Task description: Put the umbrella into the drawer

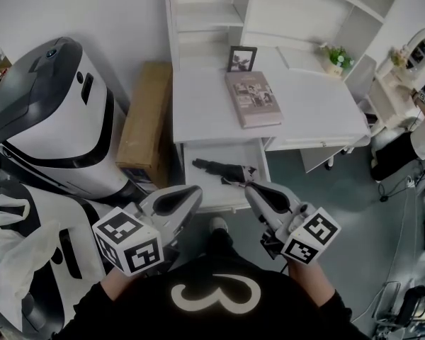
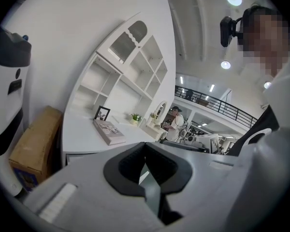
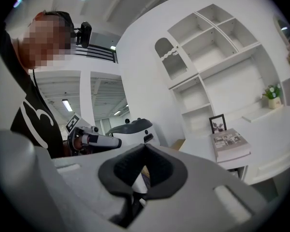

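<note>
The black folded umbrella (image 1: 223,168) lies inside the open white drawer (image 1: 219,205) under the desk top (image 1: 212,112). Both grippers hang in front of the drawer, close to my body and apart from the umbrella. My left gripper (image 1: 191,192) is shut with nothing between its pads; in its own view the tips (image 2: 145,146) meet, pointing towards the desk. My right gripper (image 1: 251,188) is shut and empty as well, its tips (image 3: 145,150) closed. The umbrella is hidden in both gripper views.
On the desk lie a pink book (image 1: 253,98) and a small photo frame (image 1: 241,58), with a potted plant (image 1: 336,57) at the back right. A cardboard box (image 1: 145,122) and a large white machine (image 1: 57,112) stand to the desk's left.
</note>
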A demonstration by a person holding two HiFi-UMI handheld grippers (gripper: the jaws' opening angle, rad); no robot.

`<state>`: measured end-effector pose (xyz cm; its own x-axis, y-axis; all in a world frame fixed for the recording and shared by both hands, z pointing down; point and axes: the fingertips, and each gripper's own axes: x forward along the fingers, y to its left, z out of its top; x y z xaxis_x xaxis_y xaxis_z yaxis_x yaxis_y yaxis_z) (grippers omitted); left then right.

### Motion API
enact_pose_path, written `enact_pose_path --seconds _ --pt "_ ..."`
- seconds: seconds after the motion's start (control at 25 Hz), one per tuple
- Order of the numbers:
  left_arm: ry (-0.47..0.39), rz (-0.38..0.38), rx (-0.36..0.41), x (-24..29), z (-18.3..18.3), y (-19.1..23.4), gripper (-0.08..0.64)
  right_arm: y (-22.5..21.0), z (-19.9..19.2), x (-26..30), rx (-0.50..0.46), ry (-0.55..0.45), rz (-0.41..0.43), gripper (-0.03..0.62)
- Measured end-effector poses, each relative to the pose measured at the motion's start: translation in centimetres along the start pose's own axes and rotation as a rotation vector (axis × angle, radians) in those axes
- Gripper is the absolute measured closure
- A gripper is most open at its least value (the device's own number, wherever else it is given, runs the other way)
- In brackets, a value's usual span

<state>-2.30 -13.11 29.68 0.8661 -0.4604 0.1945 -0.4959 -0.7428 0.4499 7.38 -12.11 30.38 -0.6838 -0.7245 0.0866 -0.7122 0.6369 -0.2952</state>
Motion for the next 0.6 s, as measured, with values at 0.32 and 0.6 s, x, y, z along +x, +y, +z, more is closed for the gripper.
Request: enact_pose_path --seconds 0.32,0.6 --pt "0.011 0.017 0.006 -0.9 -0.5 -0.2 0.551 0.8 -0.5 0.1 -0.013 0.005 -0.01 0.589" --pt "0.019 0.03 0.037 -0.2 -1.4 0.2 0.551 0.3 -0.9 -0.1 -0.007 0.007 -0.014 0.589"
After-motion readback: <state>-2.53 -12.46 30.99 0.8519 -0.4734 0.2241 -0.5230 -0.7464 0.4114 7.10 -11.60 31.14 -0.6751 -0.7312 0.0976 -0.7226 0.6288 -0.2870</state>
